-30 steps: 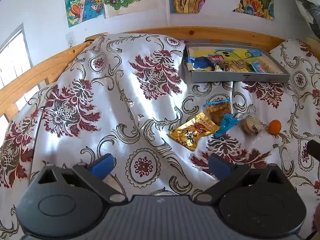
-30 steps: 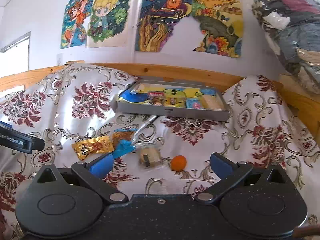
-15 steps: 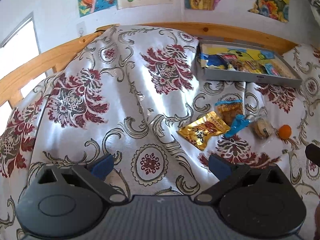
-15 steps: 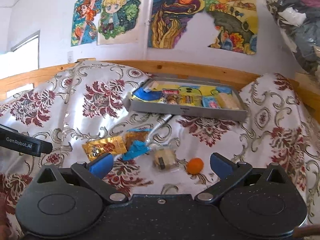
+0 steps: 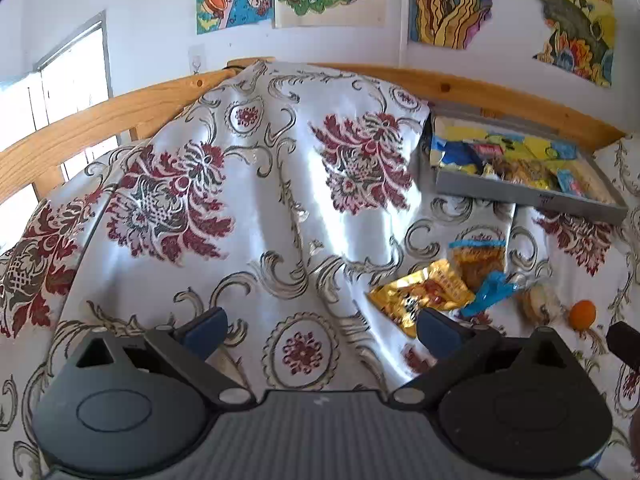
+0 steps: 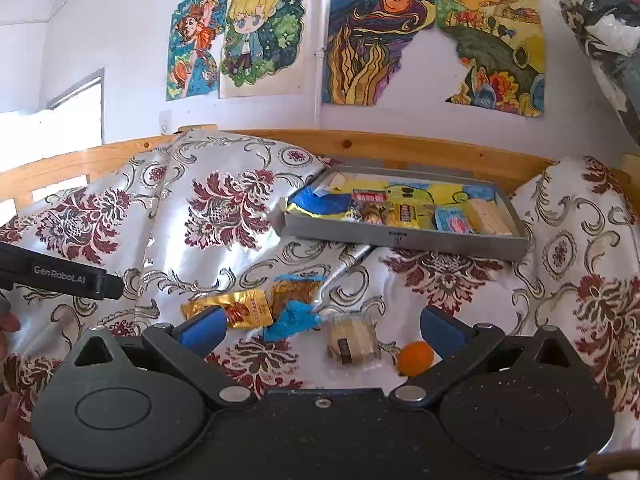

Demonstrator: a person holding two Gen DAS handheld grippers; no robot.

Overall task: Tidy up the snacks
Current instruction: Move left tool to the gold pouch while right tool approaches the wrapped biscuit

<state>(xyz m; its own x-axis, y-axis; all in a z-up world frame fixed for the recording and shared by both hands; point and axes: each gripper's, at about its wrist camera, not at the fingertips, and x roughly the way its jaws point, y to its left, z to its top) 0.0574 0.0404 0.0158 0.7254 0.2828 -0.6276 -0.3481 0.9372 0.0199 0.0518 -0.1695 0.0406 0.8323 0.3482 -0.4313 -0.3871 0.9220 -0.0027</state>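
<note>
Loose snacks lie in a row on the patterned cloth (image 6: 224,240): a gold packet (image 6: 244,310), an orange-brown bag (image 6: 296,292) touching it, a blue wrapper (image 6: 292,320) just beside that, a clear-wrapped biscuit (image 6: 352,340), and a small orange (image 6: 416,358) at the right end. Beyond them a grey tray (image 6: 404,240) holds more packets in blue, yellow and pale wrappers, and rests against the wooden rail (image 6: 400,148). A silver pen (image 6: 348,266) lies between row and tray. The right tool (image 6: 320,326) hovers near the row, jaws spread wide, empty. The left tool (image 5: 322,322) hangs left of the gold packet (image 5: 424,294), likewise wide apart and empty. Drawings (image 6: 376,40) cover the wall.
</note>
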